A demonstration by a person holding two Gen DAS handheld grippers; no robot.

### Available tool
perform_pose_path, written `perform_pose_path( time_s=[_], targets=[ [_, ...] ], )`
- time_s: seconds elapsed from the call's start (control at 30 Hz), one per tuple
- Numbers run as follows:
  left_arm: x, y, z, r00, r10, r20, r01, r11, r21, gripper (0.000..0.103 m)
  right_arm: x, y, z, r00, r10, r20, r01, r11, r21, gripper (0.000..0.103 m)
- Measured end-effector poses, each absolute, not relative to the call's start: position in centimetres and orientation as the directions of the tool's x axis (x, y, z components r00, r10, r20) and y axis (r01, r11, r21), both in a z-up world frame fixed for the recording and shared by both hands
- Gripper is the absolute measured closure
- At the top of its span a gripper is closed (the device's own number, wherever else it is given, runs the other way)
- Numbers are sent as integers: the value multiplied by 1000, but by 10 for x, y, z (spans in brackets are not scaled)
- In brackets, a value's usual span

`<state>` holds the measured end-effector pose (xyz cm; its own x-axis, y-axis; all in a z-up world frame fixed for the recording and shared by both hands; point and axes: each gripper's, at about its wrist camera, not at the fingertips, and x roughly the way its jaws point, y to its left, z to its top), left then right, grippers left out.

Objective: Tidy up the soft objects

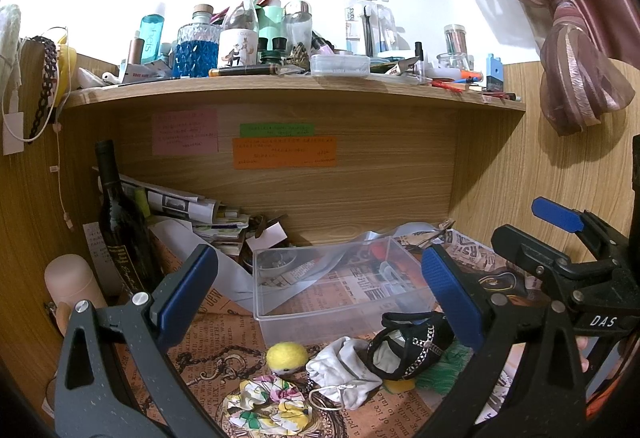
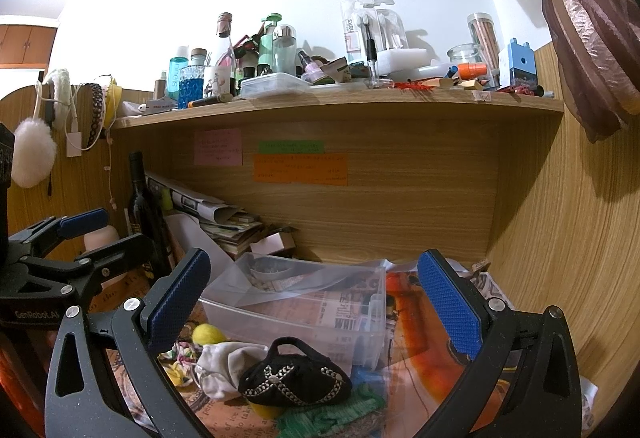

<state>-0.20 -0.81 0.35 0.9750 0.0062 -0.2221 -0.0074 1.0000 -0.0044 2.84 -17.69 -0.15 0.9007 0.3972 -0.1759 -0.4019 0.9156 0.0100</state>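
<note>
Soft objects lie in a heap on the printed paper desk cover in front of a clear plastic bin (image 1: 340,286) (image 2: 304,310). They are a yellow felt ball (image 1: 286,356) (image 2: 208,334), a floral scrunchie (image 1: 266,404), a white cloth pouch (image 1: 346,370) (image 2: 228,366), a black beaded pouch (image 1: 408,348) (image 2: 294,378) and green fringed fabric (image 1: 440,370) (image 2: 332,414). My left gripper (image 1: 320,294) is open and empty above the heap. My right gripper (image 2: 316,310) is open and empty too; it also shows in the left wrist view (image 1: 560,238).
A dark wine bottle (image 1: 120,222) (image 2: 144,206), a pink cylinder (image 1: 72,286) and stacked papers (image 1: 200,214) stand at the back left. A cluttered shelf (image 1: 296,88) runs overhead. A wooden side panel (image 2: 560,238) closes the right. A curtain (image 1: 580,38) hangs at the upper right.
</note>
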Motion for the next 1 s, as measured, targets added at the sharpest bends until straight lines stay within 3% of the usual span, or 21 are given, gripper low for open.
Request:
perform_pose_path(
  time_s=[0.4, 1.0],
  targets=[
    [7, -5, -10, 962, -7, -273, 1, 1000, -22, 0, 32, -173, -8, 894, 398, -206, -403, 915, 18, 0],
    [71, 38, -103, 810, 12, -586, -99, 988, -116, 0, 67, -162, -75, 758, 424, -495, -461, 886, 52, 0]
  ],
)
